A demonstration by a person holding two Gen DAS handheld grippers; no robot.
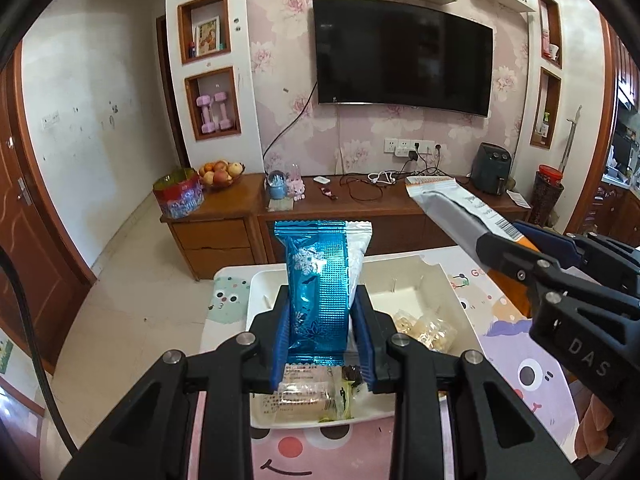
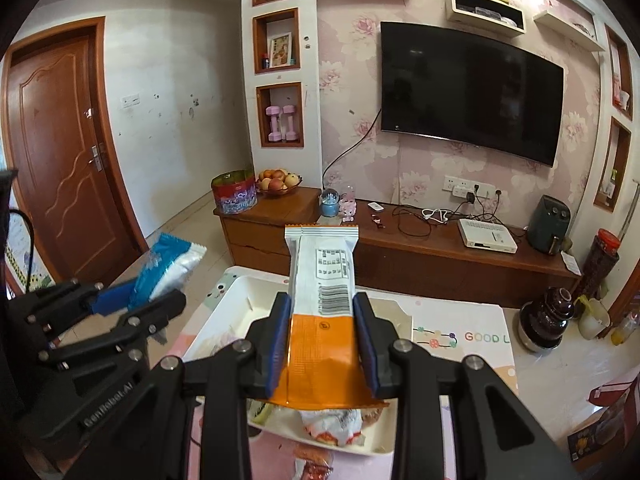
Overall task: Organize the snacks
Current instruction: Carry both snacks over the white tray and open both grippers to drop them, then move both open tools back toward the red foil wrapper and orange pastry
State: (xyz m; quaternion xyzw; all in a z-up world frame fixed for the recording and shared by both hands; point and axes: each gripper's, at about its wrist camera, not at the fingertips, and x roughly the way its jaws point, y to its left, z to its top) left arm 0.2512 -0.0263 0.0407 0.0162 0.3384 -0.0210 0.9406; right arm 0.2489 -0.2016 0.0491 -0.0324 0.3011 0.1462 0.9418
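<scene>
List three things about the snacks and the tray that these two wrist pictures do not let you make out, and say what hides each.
- Blue packet, left wrist view: lower end hidden by left gripper.
- White tray, right wrist view: contents mostly hidden behind orange-and-white packet and right gripper.
- Packet print: too small to read.

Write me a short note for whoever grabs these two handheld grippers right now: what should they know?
Left gripper: shut on a shiny blue foil snack packet, held upright above the white rectangular tray.
Right gripper: shut on a white-and-orange snack wrapper, also over the tray.
Done: several small wrapped snacks already lie in the tray.
Left: place both held packets; neither is set down yet.
</scene>
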